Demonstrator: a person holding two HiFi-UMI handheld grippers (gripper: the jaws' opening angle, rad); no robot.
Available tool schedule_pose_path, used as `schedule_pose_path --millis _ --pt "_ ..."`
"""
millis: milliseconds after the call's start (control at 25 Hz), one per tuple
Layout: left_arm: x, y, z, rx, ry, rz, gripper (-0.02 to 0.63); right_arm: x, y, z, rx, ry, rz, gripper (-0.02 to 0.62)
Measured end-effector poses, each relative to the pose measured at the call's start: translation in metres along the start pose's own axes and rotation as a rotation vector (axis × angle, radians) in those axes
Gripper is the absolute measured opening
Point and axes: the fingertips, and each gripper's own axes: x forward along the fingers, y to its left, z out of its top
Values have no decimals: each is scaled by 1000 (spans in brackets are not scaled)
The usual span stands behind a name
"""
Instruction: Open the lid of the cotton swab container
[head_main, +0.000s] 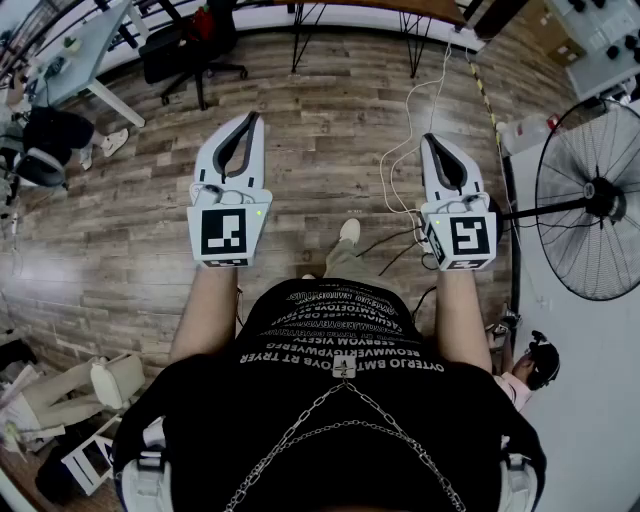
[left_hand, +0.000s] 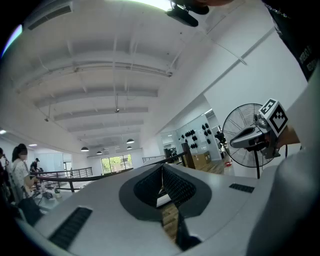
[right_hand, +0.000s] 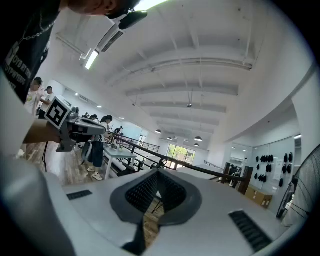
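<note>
No cotton swab container shows in any view. In the head view I hold both grippers out in front of my chest, above a wooden floor (head_main: 330, 110). The left gripper (head_main: 247, 117) is shut, its dark pads pressed together with nothing between them. The right gripper (head_main: 432, 140) is shut and empty too. In the left gripper view the jaws (left_hand: 162, 167) meet and point up at a white ceiling, with the right gripper (left_hand: 260, 134) off to the side. The right gripper view shows its closed jaws (right_hand: 157, 172), and the left gripper (right_hand: 75, 127) at the left.
A large standing fan (head_main: 590, 200) is at the right by a white wall. White cables (head_main: 410, 150) trail across the floor. An office chair (head_main: 190, 45) and a desk (head_main: 90, 50) stand at the far left, with a person (head_main: 50, 140) beside them. White furniture (head_main: 110, 385) sits near left.
</note>
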Motion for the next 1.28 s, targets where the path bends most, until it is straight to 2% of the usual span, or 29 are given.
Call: schedule_pose_path --millis 240,520,800,960,1280 --pt "43 0 -7 -27 12 -14 29 35 -20 -9 -10 -14 23 15" --pt "103 -2 -18 -40 48 -36 29 84 -55 -17 29 -21 44 15" --pt "165 -5 -24 -87 93 1 29 116 -108 -33 52 -17 55 17" --pt "203 -6 -20 -97 84 9 31 137 -143 -41 62 -22 57 17" --pt "262 -20 -10 -83 53 39 32 170 -196 -67 77 -21 114 20"
